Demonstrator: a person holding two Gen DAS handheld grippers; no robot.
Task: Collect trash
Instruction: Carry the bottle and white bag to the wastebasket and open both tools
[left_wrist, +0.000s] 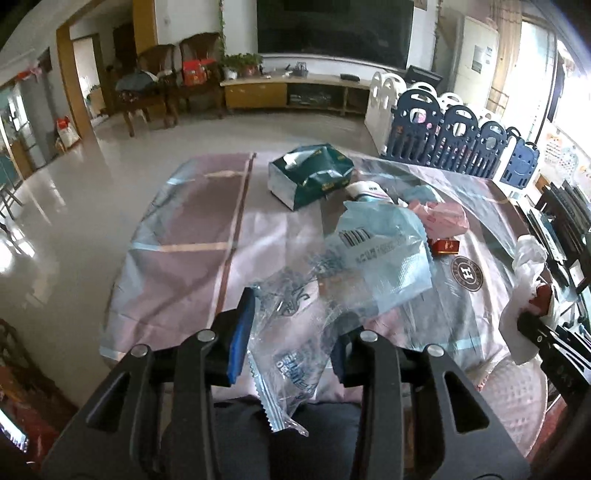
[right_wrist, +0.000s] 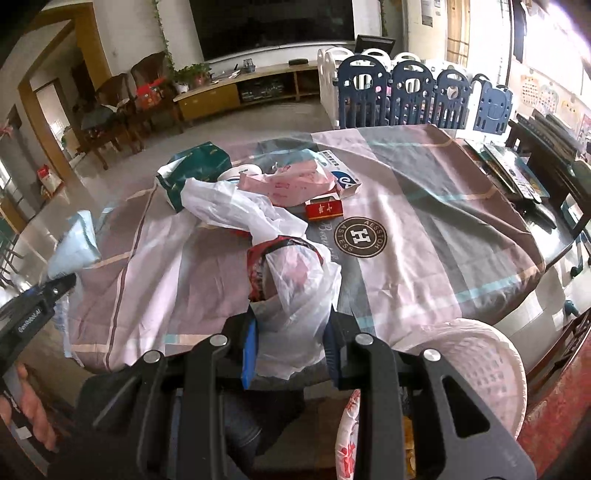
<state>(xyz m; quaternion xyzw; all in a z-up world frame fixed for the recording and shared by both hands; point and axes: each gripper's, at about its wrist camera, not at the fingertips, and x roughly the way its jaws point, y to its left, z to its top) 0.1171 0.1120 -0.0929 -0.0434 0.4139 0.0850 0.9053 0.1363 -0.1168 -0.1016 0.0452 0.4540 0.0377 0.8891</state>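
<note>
My left gripper (left_wrist: 288, 332) is shut on a clear and blue plastic wrapper (left_wrist: 369, 258), held above the near table edge. My right gripper (right_wrist: 291, 332) is shut on a white plastic bag (right_wrist: 295, 288) with a red item inside. On the cloth-covered table (right_wrist: 424, 206) lie a green tissue pack (left_wrist: 310, 175), a pink bag (right_wrist: 291, 184), a red cigarette box (right_wrist: 325, 211) and a white cup (left_wrist: 364, 189). The right gripper and white bag also show at the left wrist view's right edge (left_wrist: 532, 328).
A pale pink basket (right_wrist: 476, 362) stands below the table's near right edge. A blue and white child fence (right_wrist: 417, 92) stands behind the table. Chairs (left_wrist: 159, 81) and a TV cabinet (left_wrist: 288, 92) line the far wall. Dark items (right_wrist: 517, 166) lie at the table's right.
</note>
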